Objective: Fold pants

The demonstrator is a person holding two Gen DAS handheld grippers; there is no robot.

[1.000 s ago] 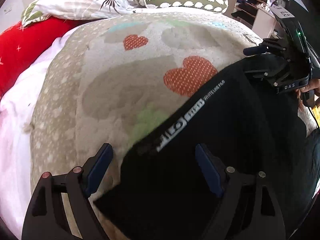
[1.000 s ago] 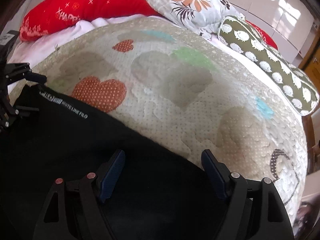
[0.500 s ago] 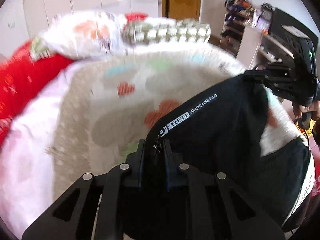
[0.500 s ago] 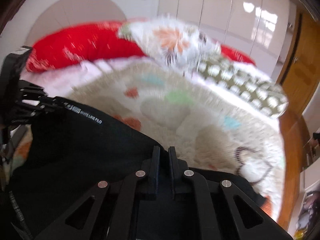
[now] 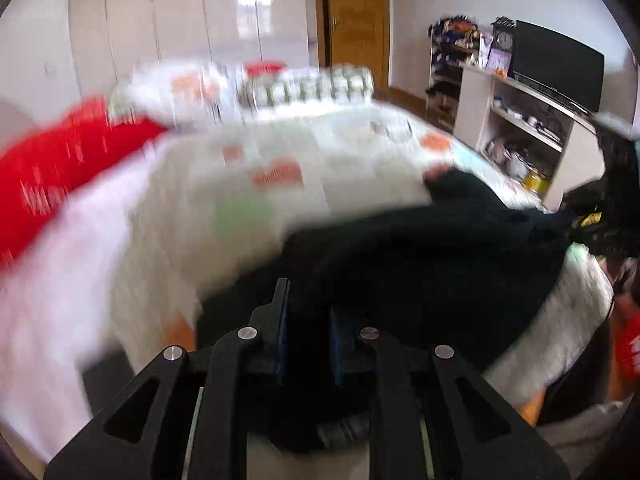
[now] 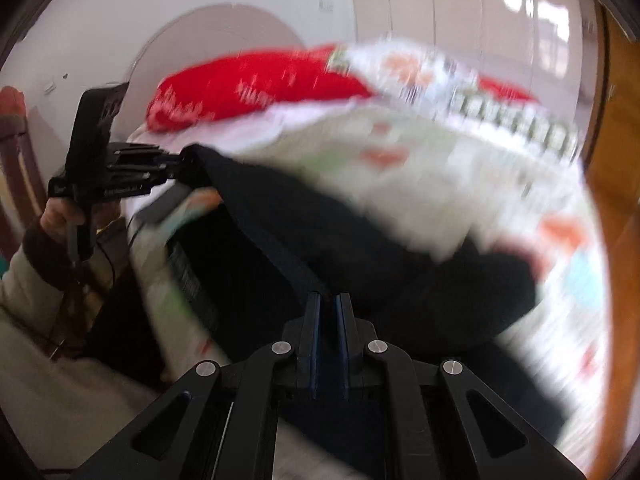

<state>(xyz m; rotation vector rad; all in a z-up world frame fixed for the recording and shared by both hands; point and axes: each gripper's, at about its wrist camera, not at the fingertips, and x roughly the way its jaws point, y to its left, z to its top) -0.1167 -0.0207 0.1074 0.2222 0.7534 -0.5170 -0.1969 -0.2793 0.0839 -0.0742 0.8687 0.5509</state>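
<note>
The black pants (image 5: 432, 256) hang lifted over the near edge of the bed, stretched between my two grippers. My left gripper (image 5: 307, 304) is shut on one corner of the waistband. My right gripper (image 6: 327, 304) is shut on the other corner of the pants (image 6: 360, 248). The left gripper also shows at the left of the right wrist view (image 6: 120, 176), pinching the cloth. The right gripper shows at the right edge of the left wrist view (image 5: 608, 216). Both views are blurred by motion.
The bed's quilt (image 5: 320, 168) with heart patches lies under the pants. A red pillow (image 5: 60, 176), a floral pillow (image 5: 176, 88) and a green patterned bolster (image 5: 308, 88) lie at the head. A white shelf unit (image 5: 520, 128) stands to the right.
Both grippers closed on the pants' waistband corners, then lifted and pulled them back toward the near edge of the bed. The cameras now tilt up to show the room.
</note>
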